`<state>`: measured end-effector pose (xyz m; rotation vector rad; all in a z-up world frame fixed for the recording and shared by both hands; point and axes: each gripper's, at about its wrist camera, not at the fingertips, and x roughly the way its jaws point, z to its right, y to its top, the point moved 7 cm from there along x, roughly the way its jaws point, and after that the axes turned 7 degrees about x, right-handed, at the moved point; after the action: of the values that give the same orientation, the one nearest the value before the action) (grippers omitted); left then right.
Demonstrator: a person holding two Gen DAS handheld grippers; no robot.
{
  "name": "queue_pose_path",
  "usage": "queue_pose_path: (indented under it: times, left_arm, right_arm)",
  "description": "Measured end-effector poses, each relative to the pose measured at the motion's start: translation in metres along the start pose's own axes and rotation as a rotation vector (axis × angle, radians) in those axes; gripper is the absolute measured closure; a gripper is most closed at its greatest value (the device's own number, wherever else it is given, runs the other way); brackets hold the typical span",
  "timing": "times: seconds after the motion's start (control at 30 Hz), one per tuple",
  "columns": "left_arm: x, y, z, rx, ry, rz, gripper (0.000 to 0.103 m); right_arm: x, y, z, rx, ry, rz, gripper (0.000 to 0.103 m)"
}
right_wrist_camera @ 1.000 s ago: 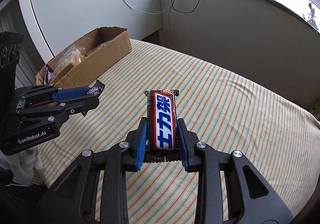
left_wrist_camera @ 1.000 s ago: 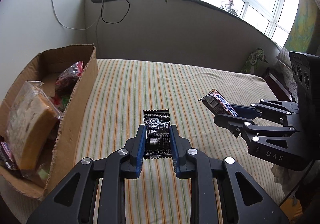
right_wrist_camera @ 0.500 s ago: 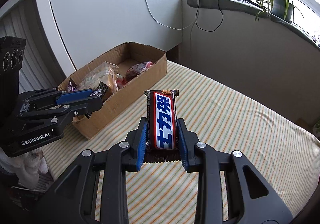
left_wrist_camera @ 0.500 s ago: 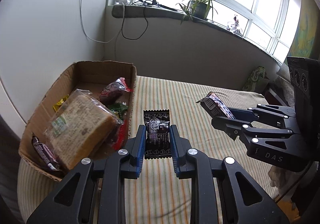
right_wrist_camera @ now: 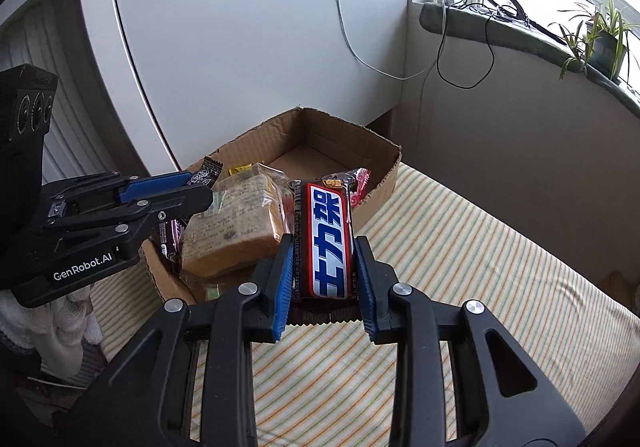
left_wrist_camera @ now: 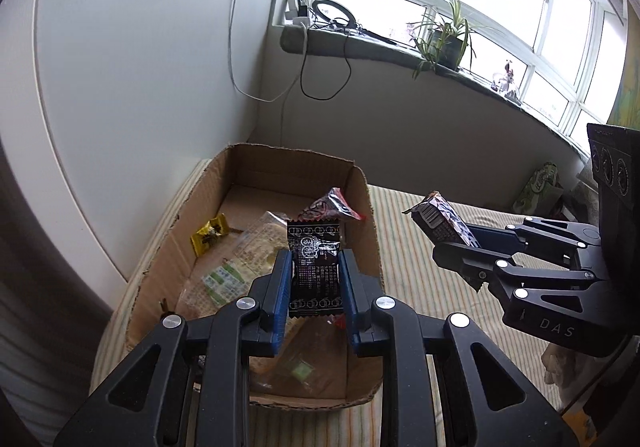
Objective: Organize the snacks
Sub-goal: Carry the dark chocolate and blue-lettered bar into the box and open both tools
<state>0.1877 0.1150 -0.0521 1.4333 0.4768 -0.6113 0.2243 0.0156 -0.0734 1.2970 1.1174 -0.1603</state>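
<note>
My left gripper [left_wrist_camera: 315, 267] is shut on a small black snack packet [left_wrist_camera: 315, 271] and hangs over the near half of an open cardboard box [left_wrist_camera: 370, 231]. The right gripper [right_wrist_camera: 323, 267] is shut on a brown chocolate bar [right_wrist_camera: 326, 239] with a blue and white label, above the striped bedcover just right of the box [right_wrist_camera: 384, 183]. In the left wrist view the right gripper [left_wrist_camera: 460, 247] shows at the right with the bar [left_wrist_camera: 440, 219]. The left gripper [right_wrist_camera: 192, 191] shows at the left of the right wrist view. Inside the box lie a wrapped bread loaf [right_wrist_camera: 232, 223], a yellow packet [left_wrist_camera: 210, 235] and a red-edged dark packet [left_wrist_camera: 330, 205].
The box rests at the corner of a bed with a striped cover [right_wrist_camera: 460, 259], close to a white wall [left_wrist_camera: 140, 67]. A windowsill [left_wrist_camera: 380, 47] behind carries cables, a ring light and a potted plant [left_wrist_camera: 444, 37]. A green bag [left_wrist_camera: 540, 187] lies at the bed's far right.
Both grippers have carried their snacks leftward and a little upward, from over the bare bedcover to the box. The left one now hangs over the box's contents. Neither grip changed.
</note>
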Motion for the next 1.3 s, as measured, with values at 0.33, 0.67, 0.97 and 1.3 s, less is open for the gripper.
queue_pose_path:
  times: [0.33,0.67,0.97,1.3]
  left_arm:
    - [0.017,0.016,-0.035,-0.028,0.042,-0.012,0.081]
    - [0.046,0.046,-0.046,-0.023,0.054,-0.018,0.081]
    - [0.065,0.049,-0.047,-0.013,0.065,-0.043,0.081]
    - [0.071,0.050,-0.049,-0.006,0.064,-0.059,0.081]
  right_arm:
    - [0.038,0.024,-0.015,-0.022,0.011,-0.030,0.073]
    - [0.073,0.040,-0.010,-0.021,0.021,-0.057,0.073]
    - [0.087,0.042,-0.005,-0.010,0.036,-0.071,0.073]
    - [0.093,0.039,-0.012,-0.037,0.042,-0.087,0.073]
